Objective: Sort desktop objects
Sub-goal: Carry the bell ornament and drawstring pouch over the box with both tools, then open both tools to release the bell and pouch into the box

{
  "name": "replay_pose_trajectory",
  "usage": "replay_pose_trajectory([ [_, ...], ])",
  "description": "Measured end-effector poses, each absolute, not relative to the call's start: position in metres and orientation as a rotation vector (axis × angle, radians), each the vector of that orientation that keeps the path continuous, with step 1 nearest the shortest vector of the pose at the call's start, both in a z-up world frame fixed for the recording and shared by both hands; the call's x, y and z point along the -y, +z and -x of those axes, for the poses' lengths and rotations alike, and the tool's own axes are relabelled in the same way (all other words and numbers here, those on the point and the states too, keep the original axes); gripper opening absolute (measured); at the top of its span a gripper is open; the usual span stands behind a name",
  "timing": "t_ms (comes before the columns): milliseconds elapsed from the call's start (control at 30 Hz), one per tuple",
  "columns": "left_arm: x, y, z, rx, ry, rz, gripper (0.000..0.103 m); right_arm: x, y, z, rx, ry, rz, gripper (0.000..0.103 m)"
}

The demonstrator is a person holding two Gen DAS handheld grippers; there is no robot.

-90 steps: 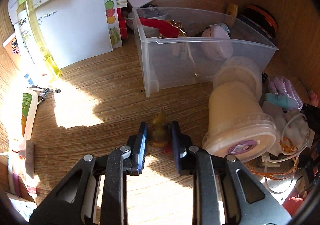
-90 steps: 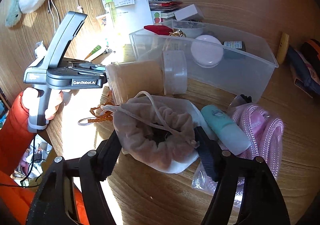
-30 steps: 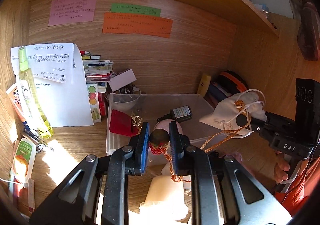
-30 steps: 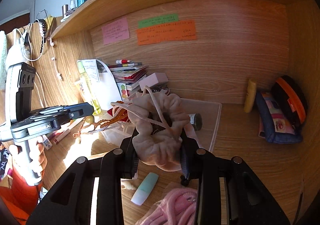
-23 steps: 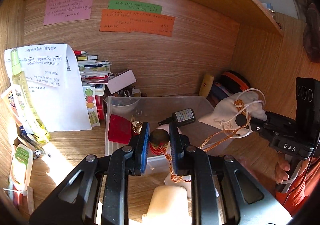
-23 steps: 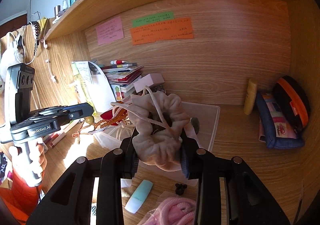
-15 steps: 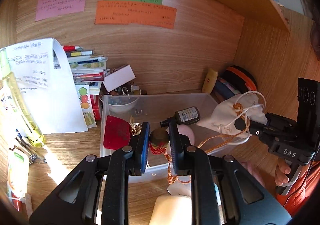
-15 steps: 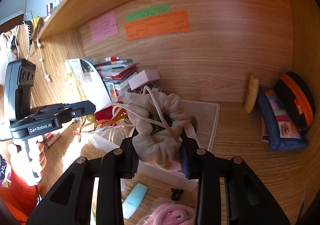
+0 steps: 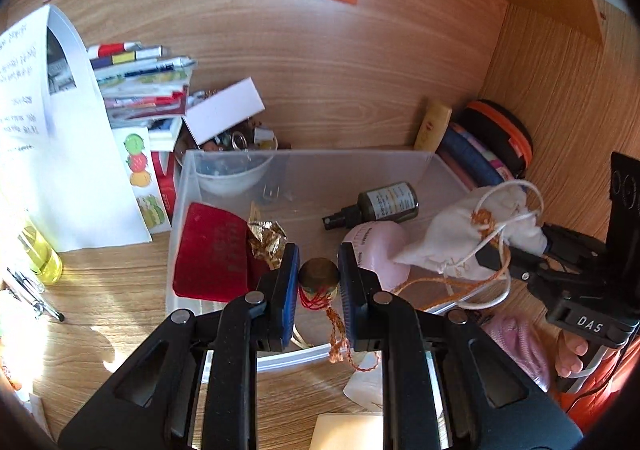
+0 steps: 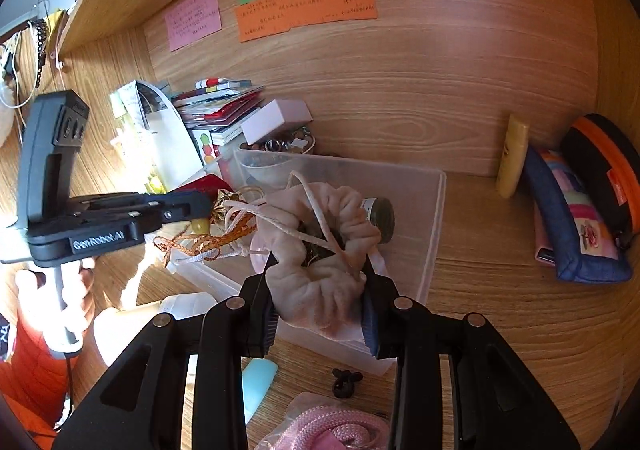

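Observation:
My left gripper [image 9: 319, 278] is shut on a small brown bead [image 9: 319, 275] tied with red thread to an orange cord [image 9: 444, 284]. That cord runs across to a white drawstring pouch [image 9: 464, 234]. My right gripper [image 10: 320, 282] is shut on this pouch [image 10: 320, 290], whose gathered mouth faces up. Both hang over a clear plastic bin [image 9: 182, 218] that holds a red case [image 9: 212, 250], a gold wrapper [image 9: 264, 236], a dark spray bottle [image 9: 380, 204] and a pink round box [image 9: 376, 246]. In the right wrist view the left gripper [image 10: 200, 216] holds the bead above the bin's [image 10: 436, 218] left end.
Books and a white box [image 9: 224, 110] are stacked behind the bin beside a paper sheet [image 9: 52, 130]. A yellow tube [image 10: 512, 154], a blue pouch [image 10: 576, 218] and an orange-black case [image 10: 608, 170] stand at the right wall. A pink rope [image 10: 332, 426] and a mint tube [image 10: 258, 382] lie in front.
Both grippers moved forward and down over the bin, carrying the bead, cord and pouch. The bin's contents now sit larger and closer under the fingers.

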State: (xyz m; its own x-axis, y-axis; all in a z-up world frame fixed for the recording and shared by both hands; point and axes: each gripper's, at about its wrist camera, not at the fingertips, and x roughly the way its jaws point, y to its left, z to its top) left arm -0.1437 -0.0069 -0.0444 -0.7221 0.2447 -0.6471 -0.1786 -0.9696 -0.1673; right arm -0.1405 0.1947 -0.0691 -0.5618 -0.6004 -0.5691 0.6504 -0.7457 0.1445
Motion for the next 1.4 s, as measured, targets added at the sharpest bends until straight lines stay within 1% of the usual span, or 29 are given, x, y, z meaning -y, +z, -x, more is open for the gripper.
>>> replay_pose_trajectory([
  [200, 0.002, -0.052, 0.145, 0.104, 2.705, 1.077, 0.019, -0.19, -0.08, 0.152, -0.12, -2.297, -0.875, 0.033],
  [500, 0.003, -0.054, 0.142, 0.111, 2.699, 1.079, 0.019, -0.188, -0.082, 0.15, -0.146, -2.31, -0.871, 0.034],
  [567, 0.003, -0.054, 0.141, 0.112, 2.702, 1.079, 0.019, -0.189, -0.081, 0.149, -0.158, -2.325, -0.866, 0.038],
  [600, 0.004, -0.054, 0.141, 0.116, 2.702, 1.076, 0.019, -0.19, -0.081, 0.149, -0.161, -2.332, -0.863, 0.044],
  [633, 0.004, -0.053, 0.141, 0.121, 2.7, 1.073, 0.019, -0.188, -0.08, 0.15, -0.161, -2.321, -0.861, 0.048],
  [667, 0.004, -0.053, 0.14, 0.123, 2.698, 1.068, 0.022, -0.189, -0.08, 0.149, -0.158, -2.316, -0.854, 0.051],
  [700, 0.004, -0.052, 0.139, 0.124, 2.695, 1.064, 0.025, -0.188, -0.079, 0.147, -0.161, -2.311, -0.847, 0.059],
  [733, 0.004, -0.051, 0.139, 0.119, 2.693, 1.061, 0.031, -0.187, -0.078, 0.145, -0.17, -2.324, -0.838, 0.069],
  [800, 0.002, -0.048, 0.134, 0.087, 2.719, 1.037, 0.033, -0.184, -0.076, 0.139, -0.201, -2.332, -0.813, 0.076],
  [900, -0.002, -0.044, 0.128, 0.052, 2.736, 1.007, 0.041, -0.181, -0.072, 0.131, -0.243, -2.33, -0.78, 0.076],
  [933, -0.003, -0.042, 0.126, 0.045, 2.74, 0.999, 0.048, -0.181, -0.071, 0.129, -0.251, -2.335, -0.771, 0.076],
  [967, -0.005, -0.041, 0.124, 0.035, 2.748, 0.991, 0.059, -0.181, -0.069, 0.127, -0.254, -2.347, -0.764, 0.076],
  [1000, -0.006, -0.039, 0.121, 0.023, 2.762, 0.974, 0.063, -0.181, -0.067, 0.126, -0.256, -2.356, -0.759, 0.077],
  [1033, -0.008, -0.037, 0.117, 0.011, 2.778, 0.95, 0.068, -0.183, -0.065, 0.124, -0.252, -2.363, -0.758, 0.081],
  [1100, -0.011, -0.032, 0.11, -0.01, 2.797, 0.915, 0.074, -0.188, -0.061, 0.121, -0.226, -2.374, -0.752, 0.087],
  [1233, -0.013, -0.024, 0.098, -0.033, 2.827, 0.874, 0.091, -0.2, -0.055, 0.114, -0.205, -2.438, -0.74, 0.091],
  [1267, -0.013, -0.023, 0.096, -0.04, 2.836, 0.867, 0.093, -0.204, -0.054, 0.112, -0.205, -2.455, -0.736, 0.093],
  [1333, -0.013, -0.021, 0.091, -0.042, 2.842, 0.867, 0.094, -0.212, -0.052, 0.107, -0.187, -2.482, -0.714, 0.101],
  [1400, -0.01, -0.02, 0.086, -0.034, 2.846, 0.871, 0.094, -0.222, -0.05, 0.102, -0.156, -2.499, -0.695, 0.103],
])
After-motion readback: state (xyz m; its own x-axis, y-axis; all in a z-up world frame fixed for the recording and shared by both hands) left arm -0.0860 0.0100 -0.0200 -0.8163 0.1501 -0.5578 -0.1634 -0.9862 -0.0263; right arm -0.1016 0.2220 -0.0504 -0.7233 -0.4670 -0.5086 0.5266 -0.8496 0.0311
